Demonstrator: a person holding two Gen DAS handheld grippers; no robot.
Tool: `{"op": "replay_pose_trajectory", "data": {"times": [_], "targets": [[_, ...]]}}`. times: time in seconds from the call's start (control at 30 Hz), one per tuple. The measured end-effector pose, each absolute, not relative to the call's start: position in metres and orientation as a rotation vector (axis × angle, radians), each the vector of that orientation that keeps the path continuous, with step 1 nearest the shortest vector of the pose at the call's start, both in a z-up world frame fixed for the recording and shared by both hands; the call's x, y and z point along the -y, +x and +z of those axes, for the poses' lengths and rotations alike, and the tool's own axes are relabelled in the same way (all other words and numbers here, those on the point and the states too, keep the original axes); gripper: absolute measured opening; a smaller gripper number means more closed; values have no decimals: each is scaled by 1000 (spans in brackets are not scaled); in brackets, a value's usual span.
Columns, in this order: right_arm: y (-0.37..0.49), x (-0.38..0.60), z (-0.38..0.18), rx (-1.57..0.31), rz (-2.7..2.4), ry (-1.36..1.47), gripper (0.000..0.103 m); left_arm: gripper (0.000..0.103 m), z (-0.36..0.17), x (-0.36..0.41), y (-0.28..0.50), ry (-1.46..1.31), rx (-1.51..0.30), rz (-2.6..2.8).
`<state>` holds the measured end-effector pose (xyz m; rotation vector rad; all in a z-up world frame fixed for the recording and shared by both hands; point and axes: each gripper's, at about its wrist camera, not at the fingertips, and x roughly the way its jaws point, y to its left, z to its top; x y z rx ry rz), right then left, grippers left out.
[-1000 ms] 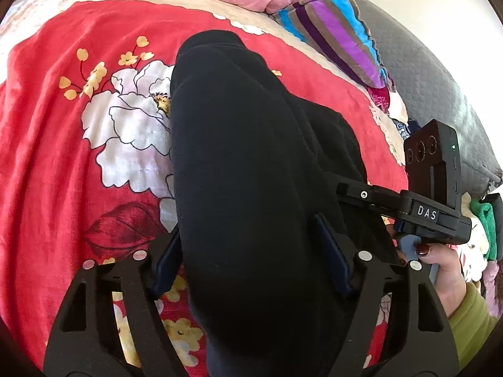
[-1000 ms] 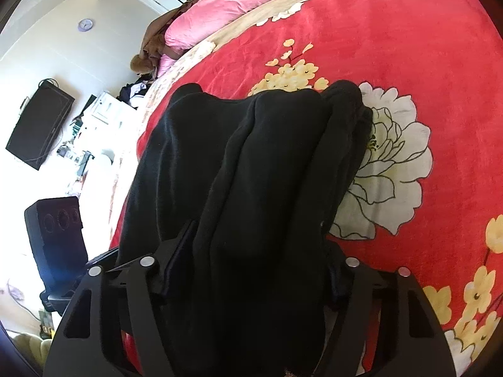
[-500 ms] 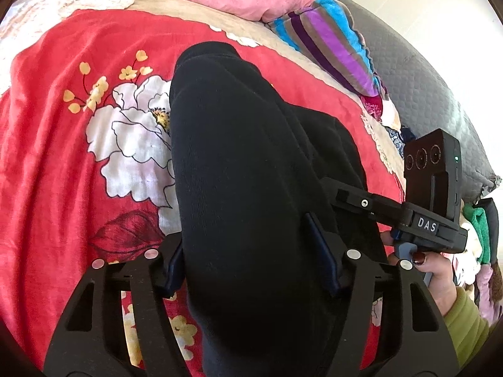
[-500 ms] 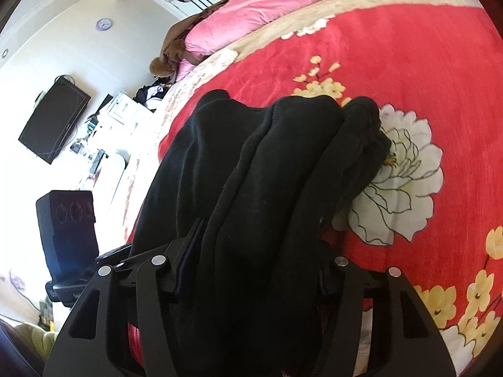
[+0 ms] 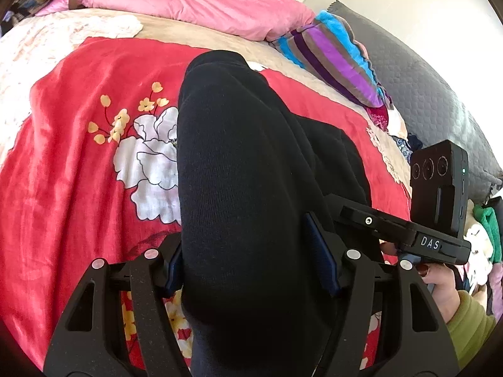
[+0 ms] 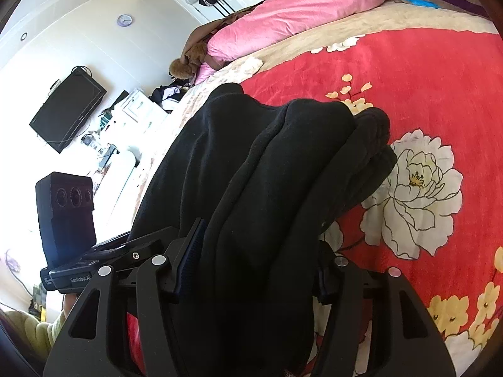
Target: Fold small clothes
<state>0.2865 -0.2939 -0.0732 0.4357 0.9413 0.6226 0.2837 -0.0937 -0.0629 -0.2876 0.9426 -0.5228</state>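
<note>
Both claws, left (image 5: 251, 270) and right (image 6: 248, 270), have tightened on the black garment (image 5: 245, 172) at bottom centre and lifted it off the red blanket (image 5: 78, 157), likely carrying a fold.

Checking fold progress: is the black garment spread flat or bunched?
Bunched: the black garment lies in thick stacked folds, clamped between both grippers above the red blanket.

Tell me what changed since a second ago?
Both grippers, left and right, squeezed tighter on the black garment and lifted its near end. More pink pillow shows. The garment's far end still rests on the red blanket.
</note>
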Motion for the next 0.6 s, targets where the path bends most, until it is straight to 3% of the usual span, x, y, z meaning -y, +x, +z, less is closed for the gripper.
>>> {"op": "replay_pose_trajectory", "data": {"times": [0.6], "targets": [[283,321,-61,-917,528,408,56,57,-68,117,287,-324,-912,-639]]}}
